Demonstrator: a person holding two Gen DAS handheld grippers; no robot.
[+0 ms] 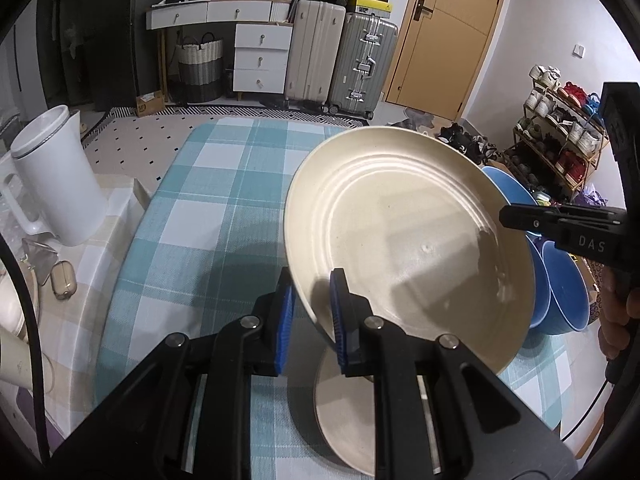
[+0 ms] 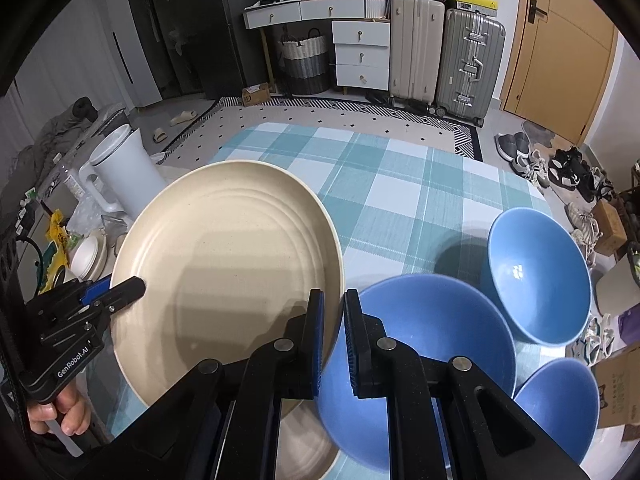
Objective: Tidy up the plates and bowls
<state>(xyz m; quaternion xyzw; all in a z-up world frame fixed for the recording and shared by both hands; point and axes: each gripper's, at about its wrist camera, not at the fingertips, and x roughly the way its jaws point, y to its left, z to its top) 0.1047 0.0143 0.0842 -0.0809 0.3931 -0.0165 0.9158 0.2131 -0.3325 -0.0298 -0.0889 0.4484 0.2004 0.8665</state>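
We hold cream plate off tabletop, tilted, between both tongs. Left tongs clamped on plate's near-left rim; right tongs clamped on opposite rim. Second cream plate lies flat below left tongs. Three blue bowls sit on checked cloth right of right tongs. White jug far left of left tongs.

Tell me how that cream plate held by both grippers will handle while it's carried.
The cream plate looks rigid: pinched only at opposite rims by the left gripper and the right gripper, it shows no sag. Its glossy surface suggests it could slip between the pads. It is tilted, so a loosened grip would probably drop it onto the second plate below.
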